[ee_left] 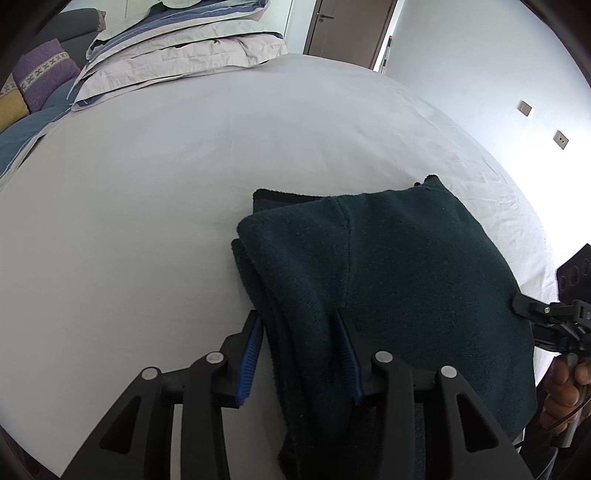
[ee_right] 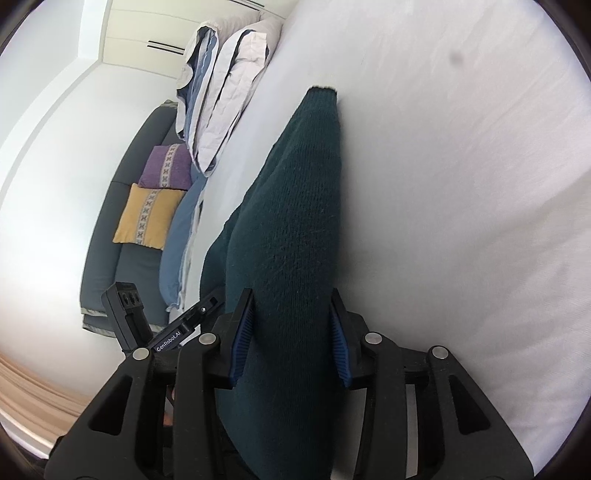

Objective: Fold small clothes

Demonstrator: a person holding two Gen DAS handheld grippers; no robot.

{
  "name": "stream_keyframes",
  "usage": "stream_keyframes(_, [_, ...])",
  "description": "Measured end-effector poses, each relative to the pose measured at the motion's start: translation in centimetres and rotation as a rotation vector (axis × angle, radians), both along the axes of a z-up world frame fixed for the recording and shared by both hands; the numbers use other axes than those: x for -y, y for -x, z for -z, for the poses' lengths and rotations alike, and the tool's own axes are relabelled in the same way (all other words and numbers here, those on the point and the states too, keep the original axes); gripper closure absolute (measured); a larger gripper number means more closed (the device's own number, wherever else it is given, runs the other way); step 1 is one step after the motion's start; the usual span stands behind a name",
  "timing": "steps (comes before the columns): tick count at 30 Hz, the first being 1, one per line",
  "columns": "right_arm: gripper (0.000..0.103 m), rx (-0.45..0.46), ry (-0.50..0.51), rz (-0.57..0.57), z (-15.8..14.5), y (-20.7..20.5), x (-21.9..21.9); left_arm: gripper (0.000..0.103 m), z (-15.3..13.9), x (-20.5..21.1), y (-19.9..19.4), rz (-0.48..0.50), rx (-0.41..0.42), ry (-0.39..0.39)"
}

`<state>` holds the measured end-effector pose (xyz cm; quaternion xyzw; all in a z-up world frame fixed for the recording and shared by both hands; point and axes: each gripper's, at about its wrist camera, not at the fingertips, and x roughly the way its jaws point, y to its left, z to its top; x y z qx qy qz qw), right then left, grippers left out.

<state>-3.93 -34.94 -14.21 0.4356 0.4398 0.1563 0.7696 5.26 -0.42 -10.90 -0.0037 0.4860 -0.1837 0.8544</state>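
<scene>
A dark green knit sweater point(ee_left: 406, 266) lies folded in several layers on the white bed sheet point(ee_left: 147, 184). My left gripper point(ee_left: 297, 317) straddles its thick near-left folded edge. The blue pads point(ee_left: 251, 347) stand a little off the cloth, so the jaws are open around it. In the right wrist view the sweater point(ee_right: 295, 184) stretches away from my right gripper point(ee_right: 291, 295). There the cloth fills the space between the pads point(ee_right: 338, 339) and is clamped. In the left wrist view the right gripper point(ee_left: 543, 314) shows at the sweater's right edge, with a hand point(ee_left: 565, 384) on its grip.
Stacked pillows point(ee_left: 177, 51) lie at the head of the bed. A grey sofa with a purple cushion point(ee_right: 166, 166) and a yellow cushion point(ee_right: 147, 218) stands beside the bed. A brown door point(ee_left: 347, 29) is in the far wall. The left tool's body point(ee_right: 127, 314) shows low left.
</scene>
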Motion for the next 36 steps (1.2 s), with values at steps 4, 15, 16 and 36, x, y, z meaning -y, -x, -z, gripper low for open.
stream_keyframes(4, [0.065, 0.013, 0.045, 0.067, -2.0, 1.0, 1.9, 0.053, 0.1, 0.4, -0.2, -0.01, 0.006, -0.007])
stream_keyframes(15, [0.065, 0.102, 0.025, -0.076, -6.0, -3.9, -2.3, 0.049, -1.2, -0.6, 0.1, -0.066, 0.046, -0.043])
stream_keyframes(16, [0.065, 0.1, 0.028, -0.09, -5.9, -4.4, -2.9, 0.049, -1.9, -1.0, 0.4, -0.094, 0.071, -0.062])
stream_keyframes(36, [0.061, 0.056, -0.086, -0.185, -1.2, 5.7, -4.7, 0.029, 0.8, -0.1, 7.4, -0.032, 0.08, 0.024])
